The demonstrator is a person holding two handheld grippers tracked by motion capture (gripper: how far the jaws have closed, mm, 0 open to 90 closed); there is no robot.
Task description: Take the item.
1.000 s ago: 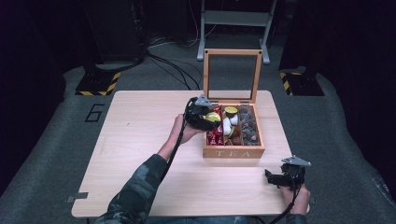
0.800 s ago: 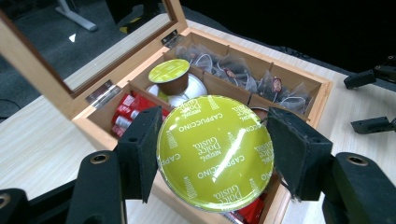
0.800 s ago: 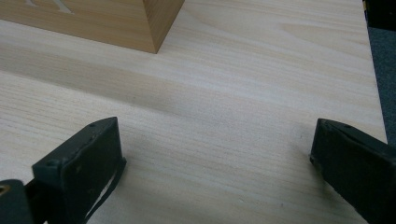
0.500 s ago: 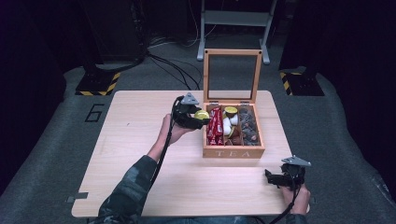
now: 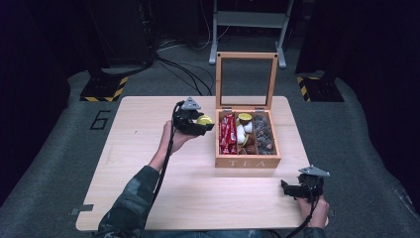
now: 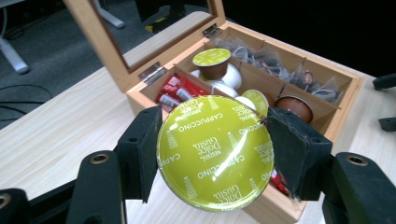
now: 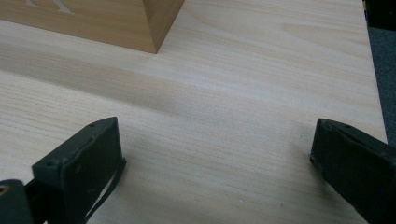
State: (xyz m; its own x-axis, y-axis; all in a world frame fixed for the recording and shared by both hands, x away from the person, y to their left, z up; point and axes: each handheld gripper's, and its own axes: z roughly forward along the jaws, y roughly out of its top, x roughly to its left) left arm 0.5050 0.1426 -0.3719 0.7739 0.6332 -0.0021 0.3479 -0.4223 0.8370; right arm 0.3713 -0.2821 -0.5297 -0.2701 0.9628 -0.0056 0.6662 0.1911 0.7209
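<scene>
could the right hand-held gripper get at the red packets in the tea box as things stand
Probably yes: the right hand-held gripper is open and empty, the tea box has its lid up, and the red packets lie uncovered. It would have to reach across.

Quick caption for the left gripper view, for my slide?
Left gripper clamps a green Cappuccino capsule beside the open wooden tea box.
</scene>
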